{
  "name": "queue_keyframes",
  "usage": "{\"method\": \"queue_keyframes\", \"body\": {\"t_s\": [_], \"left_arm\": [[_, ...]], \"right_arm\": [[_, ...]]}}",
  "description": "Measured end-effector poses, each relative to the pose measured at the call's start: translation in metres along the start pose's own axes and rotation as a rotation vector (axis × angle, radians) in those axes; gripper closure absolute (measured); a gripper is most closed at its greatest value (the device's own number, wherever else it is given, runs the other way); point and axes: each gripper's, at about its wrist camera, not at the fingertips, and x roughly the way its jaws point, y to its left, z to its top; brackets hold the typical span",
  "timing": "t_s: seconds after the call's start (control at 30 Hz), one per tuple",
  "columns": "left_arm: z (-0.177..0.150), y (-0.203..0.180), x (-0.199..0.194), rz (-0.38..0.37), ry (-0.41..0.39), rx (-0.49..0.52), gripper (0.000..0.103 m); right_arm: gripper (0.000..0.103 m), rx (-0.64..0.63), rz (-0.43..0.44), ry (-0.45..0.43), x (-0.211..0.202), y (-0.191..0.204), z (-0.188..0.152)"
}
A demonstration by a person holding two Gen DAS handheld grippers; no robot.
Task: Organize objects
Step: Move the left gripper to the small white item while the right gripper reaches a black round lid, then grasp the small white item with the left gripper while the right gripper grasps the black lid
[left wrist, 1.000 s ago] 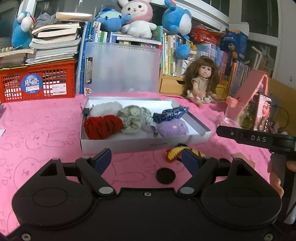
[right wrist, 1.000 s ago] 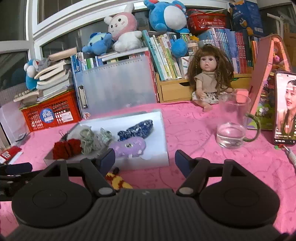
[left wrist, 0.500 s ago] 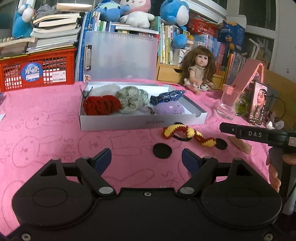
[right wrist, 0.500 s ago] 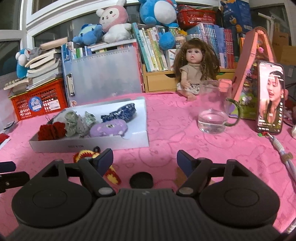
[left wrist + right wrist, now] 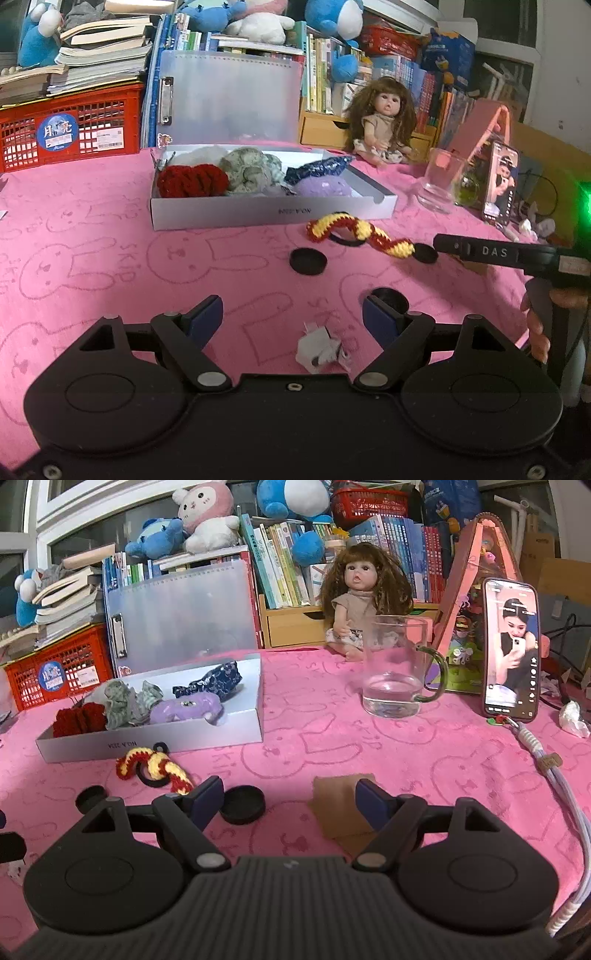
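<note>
A white box (image 5: 273, 214) (image 5: 147, 740) on the pink cloth holds a red scrunchie (image 5: 192, 181), a grey-green one (image 5: 247, 171), a dark blue one (image 5: 210, 683) and a purple one (image 5: 188, 709). A red-and-yellow knitted hair tie (image 5: 358, 232) (image 5: 155, 766) lies on the cloth in front of the box. My left gripper (image 5: 293, 317) is open and empty, well short of the hair tie. My right gripper (image 5: 290, 797) is open and empty, to the right of the hair tie. Its body shows in the left wrist view (image 5: 513, 254).
Black round caps (image 5: 308, 261) (image 5: 242, 805) lie on the cloth, with a crumpled paper scrap (image 5: 321, 349) and a brown card (image 5: 343, 808). A glass mug (image 5: 397, 668), phone (image 5: 511, 650), doll (image 5: 364, 598), red crate (image 5: 70, 127) and books stand behind.
Both grippers have pulled back from the box toward the table's near side. More cloth, the caps, the paper scrap and the brown card have come into view. Both stay open.
</note>
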Motion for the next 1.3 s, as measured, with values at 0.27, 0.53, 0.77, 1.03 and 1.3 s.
{"method": "queue_keyframes", "body": {"t_s": [0.27,0.53,0.77,1.03,1.3], "left_arm": [[-0.010,-0.002,-0.001,-0.009,0.023,0.006,0.034],[-0.014,-0.005,-0.003,-0.015,0.027,0.020,0.054],[-0.015,-0.009,-0.004,-0.029,0.031,0.027,0.075],[-0.014,-0.010,-0.004,-0.025,0.025,0.026,0.077],[-0.010,-0.007,-0.005,-0.017,0.017,0.009,0.077]], "right_arm": [[0.016,-0.023,-0.009,0.009,0.001,0.002,-0.007],[0.016,-0.058,0.021,0.009,0.004,0.013,-0.006],[0.018,-0.117,0.041,0.003,0.006,0.024,-0.007],[0.044,-0.147,0.072,0.027,0.009,0.032,-0.006],[0.068,-0.141,0.079,0.045,0.010,0.033,-0.007]]}}
